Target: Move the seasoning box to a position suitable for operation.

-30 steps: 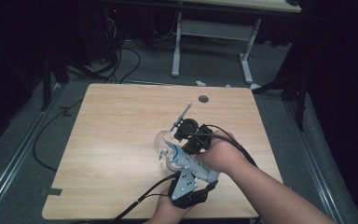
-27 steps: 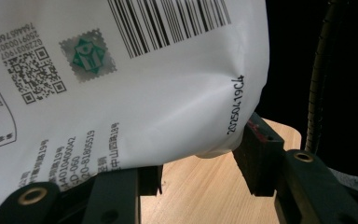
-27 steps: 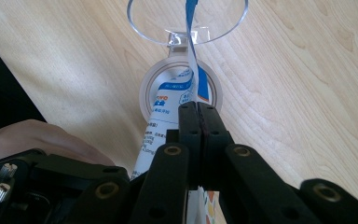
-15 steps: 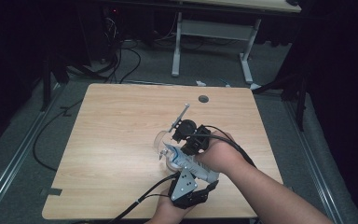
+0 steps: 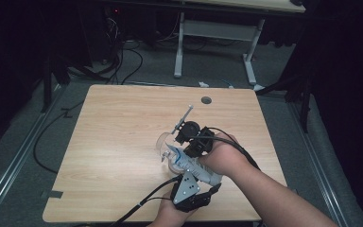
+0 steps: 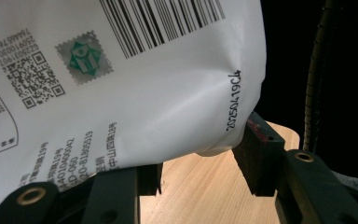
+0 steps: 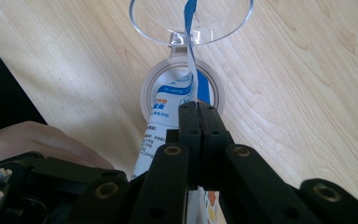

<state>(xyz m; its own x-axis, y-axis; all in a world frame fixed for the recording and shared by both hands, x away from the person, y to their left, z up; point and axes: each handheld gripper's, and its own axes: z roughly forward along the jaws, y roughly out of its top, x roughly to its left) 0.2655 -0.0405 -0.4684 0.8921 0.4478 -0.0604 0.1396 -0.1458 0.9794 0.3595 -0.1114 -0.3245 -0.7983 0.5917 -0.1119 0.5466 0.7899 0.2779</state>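
A white and blue pouch [image 5: 191, 164] with a barcode [image 6: 121, 70] hangs tilted over a clear round container [image 7: 148, 89] whose hinged lid [image 7: 144, 21] lies open on the wooden table [image 5: 118, 127]. My left gripper [image 5: 199, 174] is shut on the pouch's wide lower body, and its two pads [image 6: 254, 154] dent the film. My right gripper [image 7: 198, 112] is shut on the pouch's thin upper edge, straight above the container mouth. In the high view the right gripper [image 5: 183, 144] sits just beyond the left one, near the table's front middle.
A round cable hole [image 5: 206, 100] lies near the table's far edge. Cables [image 5: 142, 205] trail from the grippers over the front edge. A second desk's white legs [image 5: 179, 42] stand behind, with cords on the floor at the left.
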